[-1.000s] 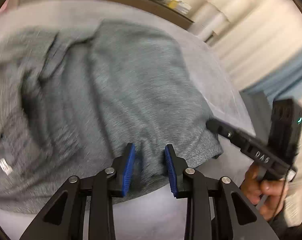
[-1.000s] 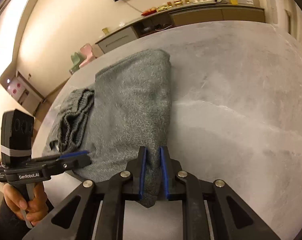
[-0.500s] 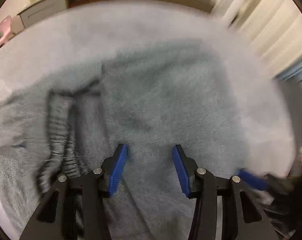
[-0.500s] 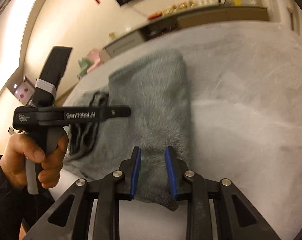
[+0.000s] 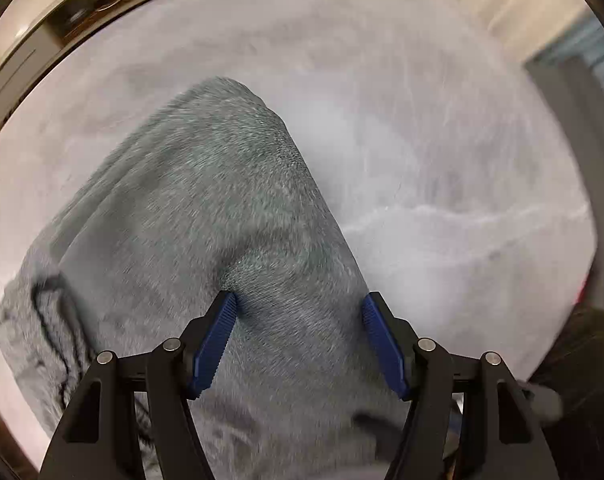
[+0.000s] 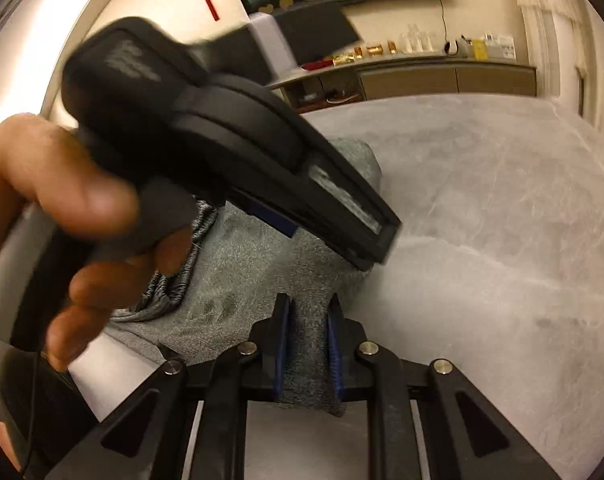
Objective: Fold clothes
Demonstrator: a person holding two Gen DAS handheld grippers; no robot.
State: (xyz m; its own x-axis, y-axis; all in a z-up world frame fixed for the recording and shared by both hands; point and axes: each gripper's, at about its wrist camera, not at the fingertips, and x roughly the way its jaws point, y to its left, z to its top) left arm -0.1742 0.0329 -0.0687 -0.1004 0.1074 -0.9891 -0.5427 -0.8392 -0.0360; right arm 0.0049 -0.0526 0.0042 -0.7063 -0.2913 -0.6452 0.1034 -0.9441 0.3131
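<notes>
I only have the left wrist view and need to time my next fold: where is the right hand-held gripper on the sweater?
Observer: The right hand-held gripper is at the grey sweater's near edge, with cloth between its fingers.
Operator: Is it clamped?
Observer: I cannot tell. The fingers stand narrowly apart and the cloth fills the gap.
Operator: And my left one, seen from there?
Observer: The left hand-held gripper slants down over the sweater, held in a hand.
</notes>
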